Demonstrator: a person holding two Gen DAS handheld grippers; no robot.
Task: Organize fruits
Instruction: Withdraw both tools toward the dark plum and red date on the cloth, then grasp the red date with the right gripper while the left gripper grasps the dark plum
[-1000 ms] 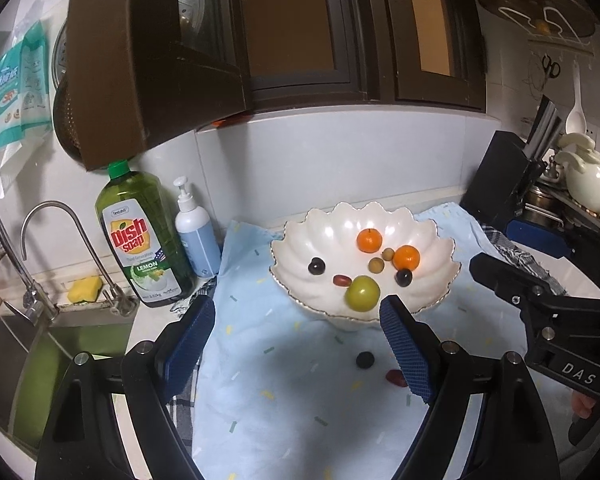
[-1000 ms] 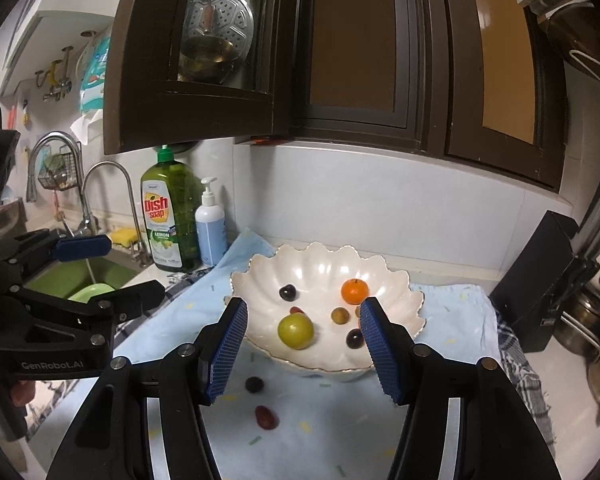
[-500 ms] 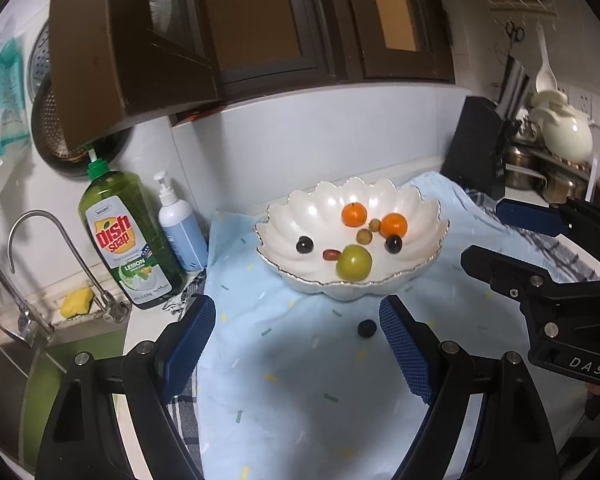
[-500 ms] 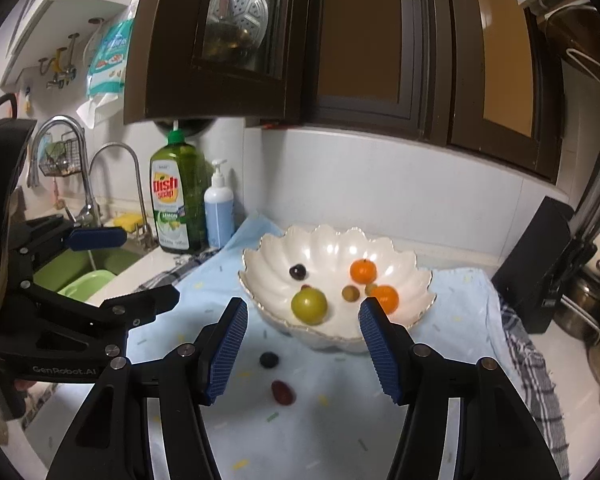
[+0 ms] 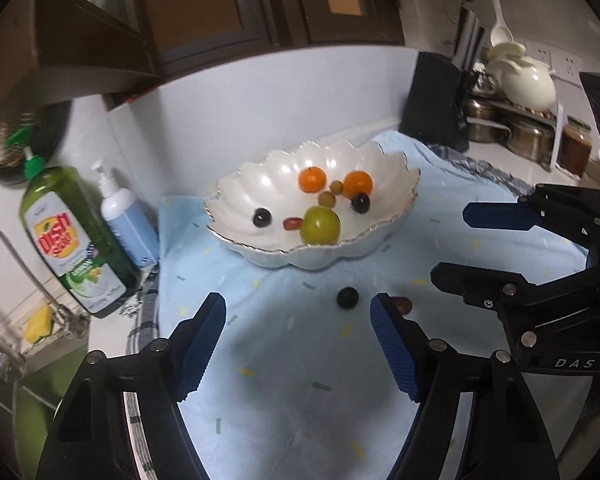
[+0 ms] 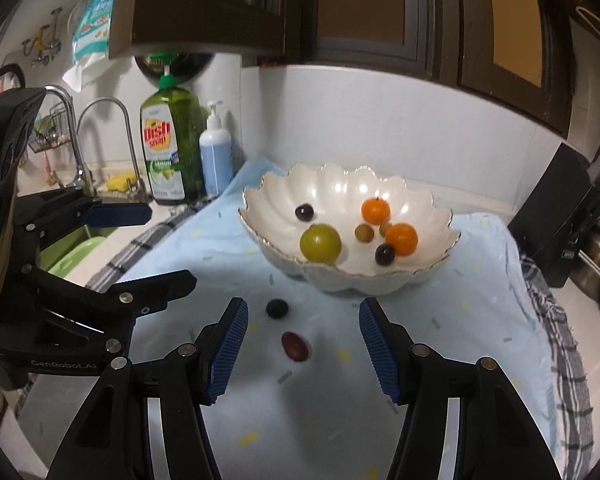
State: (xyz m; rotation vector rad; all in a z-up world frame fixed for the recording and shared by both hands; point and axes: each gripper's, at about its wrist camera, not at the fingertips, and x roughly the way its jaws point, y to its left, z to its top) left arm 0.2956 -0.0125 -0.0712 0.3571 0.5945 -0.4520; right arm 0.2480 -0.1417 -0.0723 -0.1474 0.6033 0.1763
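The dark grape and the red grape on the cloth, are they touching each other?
Apart. In the right wrist view, bare blue cloth shows between the dark grape and the red grape.

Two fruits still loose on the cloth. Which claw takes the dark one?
Probably left. The dark grape lies just ahead of the open left claw, whose jaws have just been closing. The open right claw frames the red grape.

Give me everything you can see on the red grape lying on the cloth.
The red grape is a small, oval, dark red fruit with smooth skin, lying on its side on the light blue cloth, outside the white scalloped bowl. A dark round grape sits close beside it, apart. It lies ahead of the right gripper, untouched.
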